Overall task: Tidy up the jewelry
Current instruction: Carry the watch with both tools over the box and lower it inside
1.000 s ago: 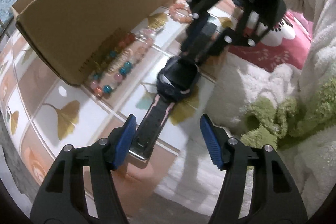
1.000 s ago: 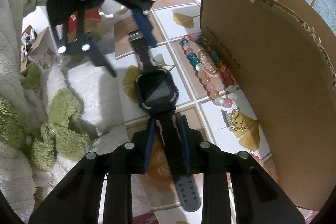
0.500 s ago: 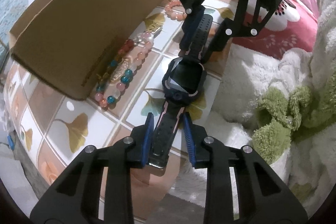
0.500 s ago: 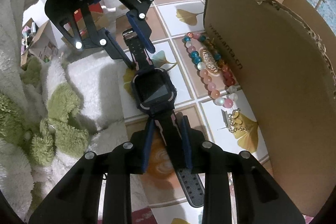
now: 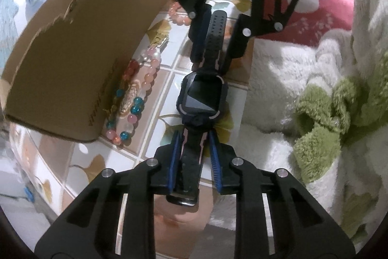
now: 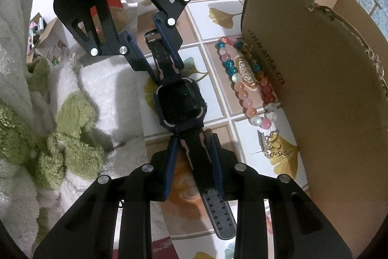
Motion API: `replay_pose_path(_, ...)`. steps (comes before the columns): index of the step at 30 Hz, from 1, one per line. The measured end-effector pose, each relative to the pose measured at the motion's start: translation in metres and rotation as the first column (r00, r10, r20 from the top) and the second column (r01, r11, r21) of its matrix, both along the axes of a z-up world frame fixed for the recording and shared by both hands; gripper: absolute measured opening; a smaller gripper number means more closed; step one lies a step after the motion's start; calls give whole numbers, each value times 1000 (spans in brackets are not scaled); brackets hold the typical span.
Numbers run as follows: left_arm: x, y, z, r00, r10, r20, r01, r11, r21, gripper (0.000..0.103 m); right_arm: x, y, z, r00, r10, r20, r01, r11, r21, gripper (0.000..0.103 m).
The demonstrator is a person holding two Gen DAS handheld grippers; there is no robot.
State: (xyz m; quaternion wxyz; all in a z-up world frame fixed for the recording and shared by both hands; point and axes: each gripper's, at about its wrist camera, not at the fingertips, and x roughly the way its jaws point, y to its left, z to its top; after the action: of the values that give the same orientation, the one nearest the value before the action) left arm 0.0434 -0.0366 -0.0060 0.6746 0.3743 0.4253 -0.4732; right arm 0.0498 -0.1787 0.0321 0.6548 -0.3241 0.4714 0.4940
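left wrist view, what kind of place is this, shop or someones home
Most likely a home, not a shop: a table with ginkgo-leaf tile cloth, a torn cardboard box beside it, and a fluffy white and green blanket.

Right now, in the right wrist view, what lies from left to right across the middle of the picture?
Green plush fabric → white fleece → watch → bead bracelet → cardboard box.
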Motion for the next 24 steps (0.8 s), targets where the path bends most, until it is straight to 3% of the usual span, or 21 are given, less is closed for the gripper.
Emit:
replay_pose_path(5, -10, -7, -1, 999, -7, 34, 7, 1000, 5, 22, 1, 4, 0, 999, -40, -17, 40, 999, 0, 27)
replay_pose_path(9, -30, -15, -3, 992, -16, 124, 13, 1000, 26, 21, -1, 7, -1, 997, -81, -16, 80, 997, -9, 25)
replay_pose_path(16, -55, -32, -1, 977, -13, 211, 3, 999, 49, 21, -30, 12, 10, 990, -96, 103, 98, 995, -16, 23)
replay_pose_path(22, -83, -37, 30, 949, -30, 314, 9, 998, 70, 21, -58, 10, 42, 965, -109, 238, 112, 994, 4, 23)
replay_pose_path(24, -89, -36, 47, 929, -37, 369, 7, 997, 82, 21, -63, 6, 57, 952, -111, 286, 112, 994, 13, 23)
